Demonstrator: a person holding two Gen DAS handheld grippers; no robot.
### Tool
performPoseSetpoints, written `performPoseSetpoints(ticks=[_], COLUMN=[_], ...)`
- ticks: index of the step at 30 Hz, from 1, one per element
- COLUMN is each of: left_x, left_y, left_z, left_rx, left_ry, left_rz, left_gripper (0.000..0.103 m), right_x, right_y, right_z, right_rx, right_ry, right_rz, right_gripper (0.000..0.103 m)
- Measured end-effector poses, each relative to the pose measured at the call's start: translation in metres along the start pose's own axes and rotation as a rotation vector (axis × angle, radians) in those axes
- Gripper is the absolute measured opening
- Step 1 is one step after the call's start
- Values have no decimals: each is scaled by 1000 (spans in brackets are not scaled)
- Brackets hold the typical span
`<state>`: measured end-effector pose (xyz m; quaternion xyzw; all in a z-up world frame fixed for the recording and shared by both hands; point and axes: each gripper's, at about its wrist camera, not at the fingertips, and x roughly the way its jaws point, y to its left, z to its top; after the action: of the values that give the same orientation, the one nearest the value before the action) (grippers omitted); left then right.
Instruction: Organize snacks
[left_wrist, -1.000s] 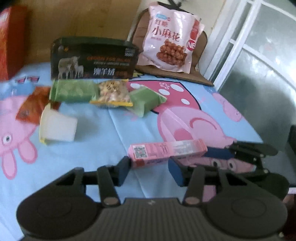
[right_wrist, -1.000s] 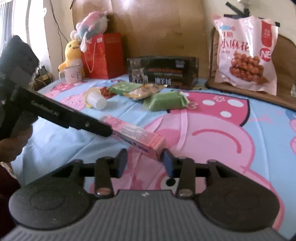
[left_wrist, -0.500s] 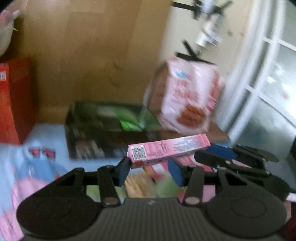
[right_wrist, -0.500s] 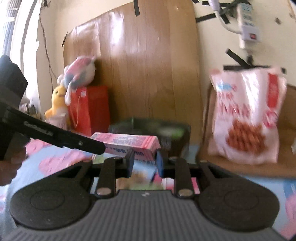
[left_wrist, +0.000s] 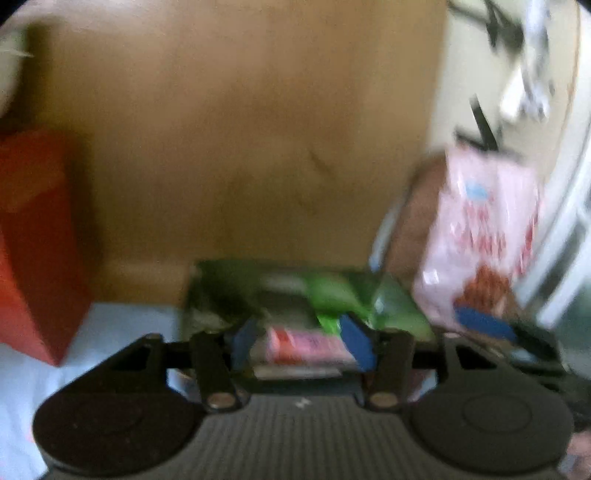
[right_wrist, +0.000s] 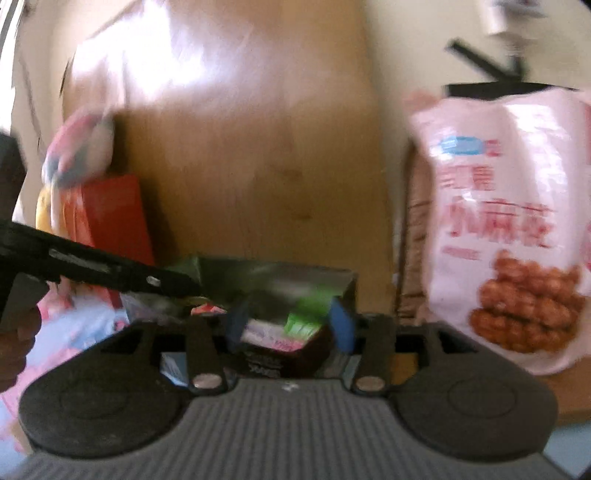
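Left wrist view: strongly blurred. Shows the left hand-held gripper (left_wrist: 300, 343) with blue pads (left_wrist: 243, 343) apart, jaws having just been opening. Places the pink snack box (left_wrist: 306, 345) between the pads, lying crosswise, with a visible gap at the left pad. Cannot confirm contact at the right pad because of blur. Sets the pink snack box low at the near edge of the dark carton (left_wrist: 295, 291), whose top is open and shows green inside. Cannot tell whether the box rests fully inside the carton. Shows one blue pad of the other unit at the right edge, just beside the carton.

Right wrist view: shows the right hand-held gripper (right_wrist: 289, 325) with pads spread, jaws likewise having just been opening. Holds nothing: only the carton's open top appears between the pads, with blurred pink and green packets inside.

Surroundings:
- Large pink snack bag (right_wrist: 509, 229) upright, right of the carton.
- Red paper bag (left_wrist: 33, 236) left of the carton, on the blue sheet (left_wrist: 122, 317).
- Wooden board (left_wrist: 258, 147) behind the carton.
- Plush toy (right_wrist: 77, 147) above the red paper bag.
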<state>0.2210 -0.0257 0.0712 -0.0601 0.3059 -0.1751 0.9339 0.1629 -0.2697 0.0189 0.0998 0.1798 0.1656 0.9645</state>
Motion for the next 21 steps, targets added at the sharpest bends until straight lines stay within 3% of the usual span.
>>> performPoseSetpoints(ticks=[2,4,9,12,18,21], left_x=[-6,2,26,27,20,4], left_y=[19,34,42,35,36,43], left_z=[2,0,-16,-20,-25,-27], left_rx=[-57,-96,-141,-148,-159,-171], left_ry=[-35,9,125,123,130,100], left_rz=[73,117,81,86,61,63], left_gripper=[65,65,61,63,65,74], right_x=[-10,-13,4,14,3,-11], right_y=[-12,-19,-17,-17,-11,-17], right_z=[-4,-13,-26,-30,-32,-30], right_rx=[89,143,187,232,207,230], right_ry=[7,25,97,129,122,109], right_rz=[25,44,68,123,99,90], right_gripper=[60,64,67,65,65,64])
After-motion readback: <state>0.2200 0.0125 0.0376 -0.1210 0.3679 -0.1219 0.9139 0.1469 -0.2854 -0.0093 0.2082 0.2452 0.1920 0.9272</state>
